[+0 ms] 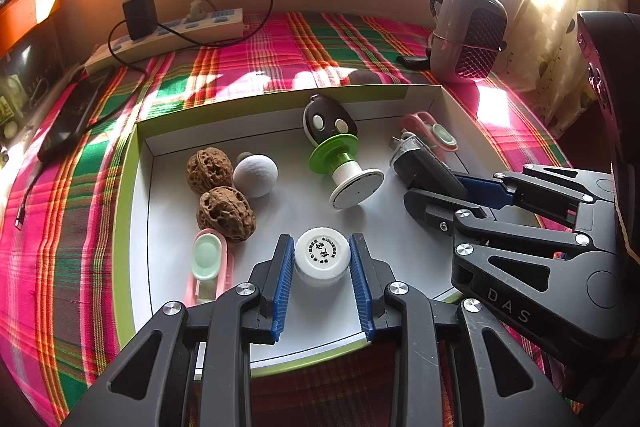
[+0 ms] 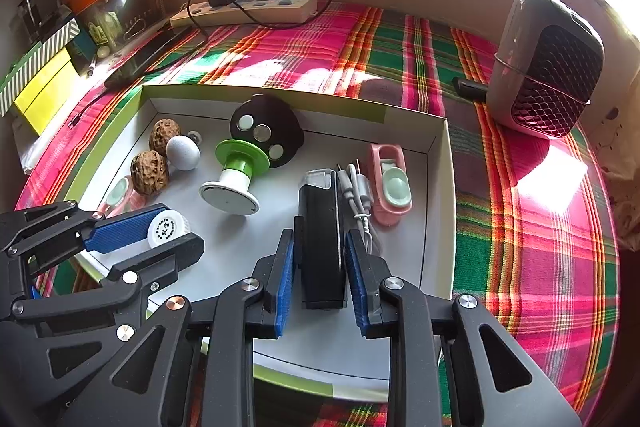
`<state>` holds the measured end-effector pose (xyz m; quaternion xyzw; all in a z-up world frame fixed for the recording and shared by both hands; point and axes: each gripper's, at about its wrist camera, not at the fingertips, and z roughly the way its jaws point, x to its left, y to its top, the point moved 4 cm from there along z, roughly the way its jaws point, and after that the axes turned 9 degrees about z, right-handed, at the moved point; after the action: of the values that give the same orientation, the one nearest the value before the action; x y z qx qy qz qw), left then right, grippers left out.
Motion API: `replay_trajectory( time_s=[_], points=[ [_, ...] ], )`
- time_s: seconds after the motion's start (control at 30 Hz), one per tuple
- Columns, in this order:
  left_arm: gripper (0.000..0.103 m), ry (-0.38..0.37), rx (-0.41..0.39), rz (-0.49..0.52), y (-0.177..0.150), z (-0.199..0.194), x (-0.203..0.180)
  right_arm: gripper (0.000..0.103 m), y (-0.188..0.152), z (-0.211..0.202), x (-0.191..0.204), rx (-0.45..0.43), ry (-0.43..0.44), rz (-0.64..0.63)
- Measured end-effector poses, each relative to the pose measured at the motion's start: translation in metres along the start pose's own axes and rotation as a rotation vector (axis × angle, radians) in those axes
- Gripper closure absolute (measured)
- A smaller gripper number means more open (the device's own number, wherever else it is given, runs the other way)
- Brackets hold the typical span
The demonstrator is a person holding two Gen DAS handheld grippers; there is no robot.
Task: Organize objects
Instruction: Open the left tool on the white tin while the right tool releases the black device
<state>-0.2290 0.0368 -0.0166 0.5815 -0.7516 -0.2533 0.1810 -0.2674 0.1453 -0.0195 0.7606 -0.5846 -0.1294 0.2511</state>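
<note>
A shallow white tray with a green rim (image 1: 280,95) lies on a plaid cloth. In the left wrist view my left gripper (image 1: 321,237) has its blue pads against both sides of a small white round cap (image 1: 322,254) that rests on the tray floor near the front edge. The right wrist view shows my right gripper (image 2: 319,231) with its pads hugging a black rectangular device with a clear end (image 2: 320,203), which also lies flat in the tray (image 2: 260,91). Each gripper shows in the other's view: the right (image 1: 434,187), the left (image 2: 180,227).
The tray also holds two walnuts (image 1: 218,187), a grey ball (image 1: 256,175), a green and white spool (image 1: 344,163), a black button fob (image 1: 326,121), two pink and mint cases (image 1: 208,263) and a white cable (image 2: 360,199). Beyond stand a grey speaker (image 1: 468,35), a power strip (image 1: 176,31) and a phone (image 1: 72,119).
</note>
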Motion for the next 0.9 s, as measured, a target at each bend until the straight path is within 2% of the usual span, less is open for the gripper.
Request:
replay_trajectory(
  time_s=[0.17, 0.9],
  points=[
    [0.076, 0.008, 0.002, -0.003, 0.0, -0.001, 0.002, 0.071, 0.0, -0.001, -0.001, -0.004, 0.001, 0.01],
    [0.076, 0.034, -0.042, -0.006, -0.005, -0.023, -0.001, 0.07, -0.007, -0.02, -0.001, -0.059, -0.018, 0.04]
  ],
)
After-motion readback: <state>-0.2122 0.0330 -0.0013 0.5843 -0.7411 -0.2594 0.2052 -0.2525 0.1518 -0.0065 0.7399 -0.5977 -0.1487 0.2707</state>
